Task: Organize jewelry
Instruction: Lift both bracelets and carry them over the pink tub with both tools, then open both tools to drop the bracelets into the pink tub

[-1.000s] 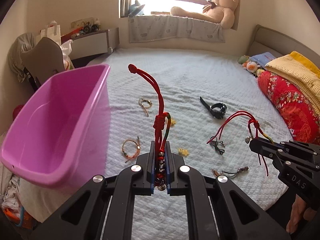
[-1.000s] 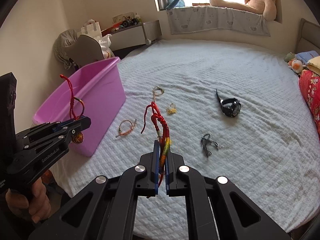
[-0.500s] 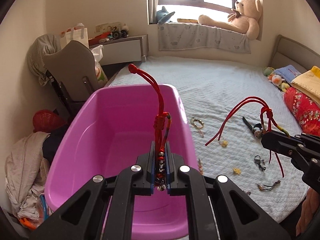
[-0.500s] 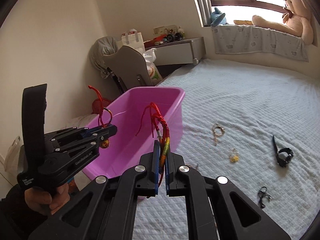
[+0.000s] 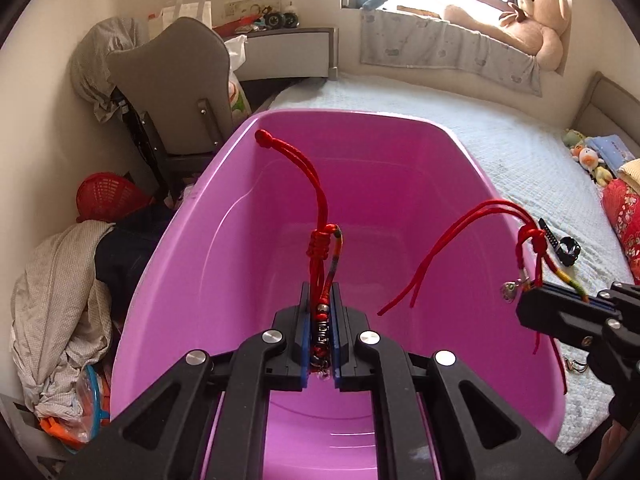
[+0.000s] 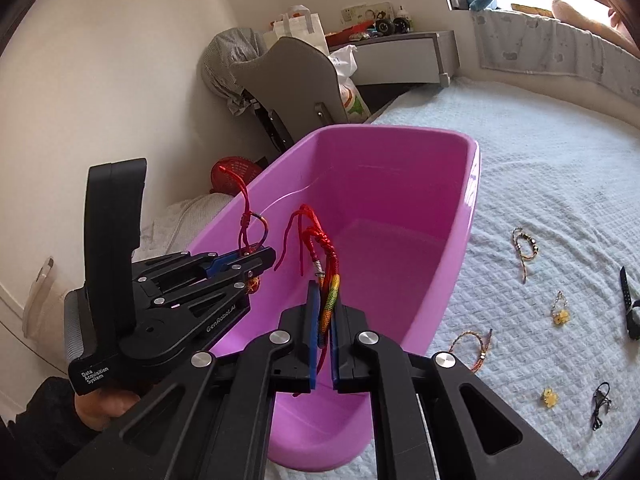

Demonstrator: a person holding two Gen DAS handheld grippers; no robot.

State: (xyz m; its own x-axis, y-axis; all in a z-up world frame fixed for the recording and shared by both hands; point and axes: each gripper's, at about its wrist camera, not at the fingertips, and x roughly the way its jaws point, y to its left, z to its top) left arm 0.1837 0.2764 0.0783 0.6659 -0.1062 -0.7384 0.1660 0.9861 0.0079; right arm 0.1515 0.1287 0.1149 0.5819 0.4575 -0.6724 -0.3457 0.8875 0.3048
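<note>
A pink plastic bin (image 5: 400, 168) (image 6: 460, 216) stands on the left edge of the bed. My left gripper (image 5: 321, 320) (image 6: 256, 258) is shut on a red cord bracelet with beads (image 5: 324, 240), held over the bin's inside. My right gripper (image 6: 323, 312) (image 5: 532, 300) is shut on a second red bracelet with a multicoloured woven band (image 6: 330, 296) (image 5: 532, 240), over the bin's right half. Loose pieces lie on the quilt: a beaded bracelet (image 6: 525, 245), an orange woven bracelet (image 6: 468, 344), small yellow charms (image 6: 560, 316) and a black watch (image 5: 568, 250).
The pale quilted bed (image 6: 560, 184) spreads to the right. A grey chair (image 5: 176, 80), a red basket (image 5: 108, 200) and a heap of clothes (image 5: 60, 300) crowd the floor left of the bin. A teddy bear (image 5: 536, 20) lies on the window sill.
Both grippers have swung left from above the quilt to above the pink bin, each still carrying its red bracelet. The bin now fills the middle of both views.
</note>
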